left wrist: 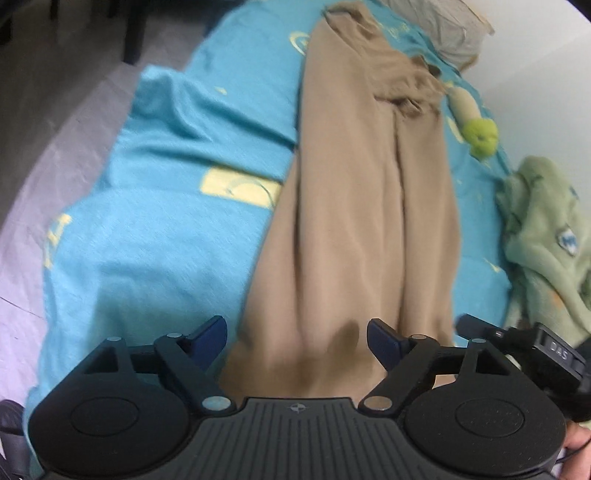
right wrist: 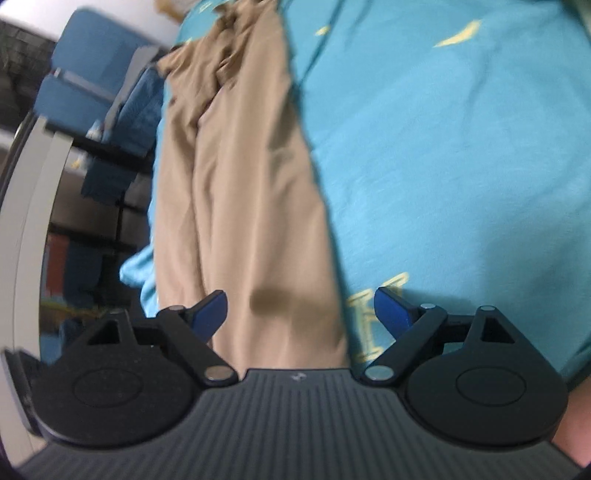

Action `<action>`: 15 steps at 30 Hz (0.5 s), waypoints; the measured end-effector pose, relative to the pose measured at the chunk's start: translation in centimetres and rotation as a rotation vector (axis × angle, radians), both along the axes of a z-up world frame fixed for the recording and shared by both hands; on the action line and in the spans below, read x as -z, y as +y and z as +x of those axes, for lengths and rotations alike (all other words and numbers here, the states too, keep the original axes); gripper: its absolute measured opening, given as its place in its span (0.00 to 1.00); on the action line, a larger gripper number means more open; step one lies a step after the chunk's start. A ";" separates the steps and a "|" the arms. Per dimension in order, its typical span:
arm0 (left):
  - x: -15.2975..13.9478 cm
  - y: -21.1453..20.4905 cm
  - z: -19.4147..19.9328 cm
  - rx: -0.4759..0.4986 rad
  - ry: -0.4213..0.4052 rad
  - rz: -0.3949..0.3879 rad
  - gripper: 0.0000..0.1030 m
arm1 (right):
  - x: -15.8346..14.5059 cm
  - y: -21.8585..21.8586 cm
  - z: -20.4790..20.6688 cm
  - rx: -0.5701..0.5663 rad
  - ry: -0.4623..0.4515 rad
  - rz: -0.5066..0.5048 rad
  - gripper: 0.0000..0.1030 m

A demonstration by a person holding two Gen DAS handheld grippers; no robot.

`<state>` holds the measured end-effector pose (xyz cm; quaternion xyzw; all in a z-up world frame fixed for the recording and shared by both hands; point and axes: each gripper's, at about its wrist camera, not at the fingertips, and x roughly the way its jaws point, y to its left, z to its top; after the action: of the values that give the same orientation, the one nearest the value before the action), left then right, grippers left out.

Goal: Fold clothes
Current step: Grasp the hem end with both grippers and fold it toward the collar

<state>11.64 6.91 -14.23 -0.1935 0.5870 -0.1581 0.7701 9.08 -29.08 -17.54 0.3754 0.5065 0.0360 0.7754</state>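
Note:
A tan garment (left wrist: 362, 192), long and folded lengthwise, lies stretched out on a turquoise bedsheet (left wrist: 166, 229). It also shows in the right wrist view (right wrist: 240, 192), running away from the camera. My left gripper (left wrist: 297, 336) is open and hovers over the near end of the garment, with its blue fingertips (left wrist: 210, 334) on either side of the cloth. My right gripper (right wrist: 301, 308) is open too, over the garment's other end. Neither holds any cloth. The far end of the garment is bunched and creased.
A pale green blanket (left wrist: 546, 236) lies crumpled at the bed's right side, with a green toy (left wrist: 480, 134) near it. A pillow (left wrist: 443, 33) sits at the head. The right gripper's body (left wrist: 550, 350) shows by the blanket. Blue chairs (right wrist: 92, 74) and shelves stand beyond the bed's edge.

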 end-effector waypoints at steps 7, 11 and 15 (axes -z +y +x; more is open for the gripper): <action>-0.3 -2.1 -1.8 0.099 -0.003 0.108 0.30 | -0.3 3.7 -0.7 -0.179 0.042 -0.067 0.69; -1.5 -0.5 -2.8 0.027 -0.046 0.031 0.06 | -1.7 4.5 -1.2 -0.206 0.055 -0.184 0.14; -4.9 1.6 -5.0 -0.048 -0.182 -0.113 0.05 | -4.8 3.4 -2.0 -0.181 -0.018 -0.206 0.11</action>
<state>6.69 8.46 -9.28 -0.2355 0.5000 -0.1894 0.8116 7.04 -25.72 -12.72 0.2463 0.5324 0.0571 0.8079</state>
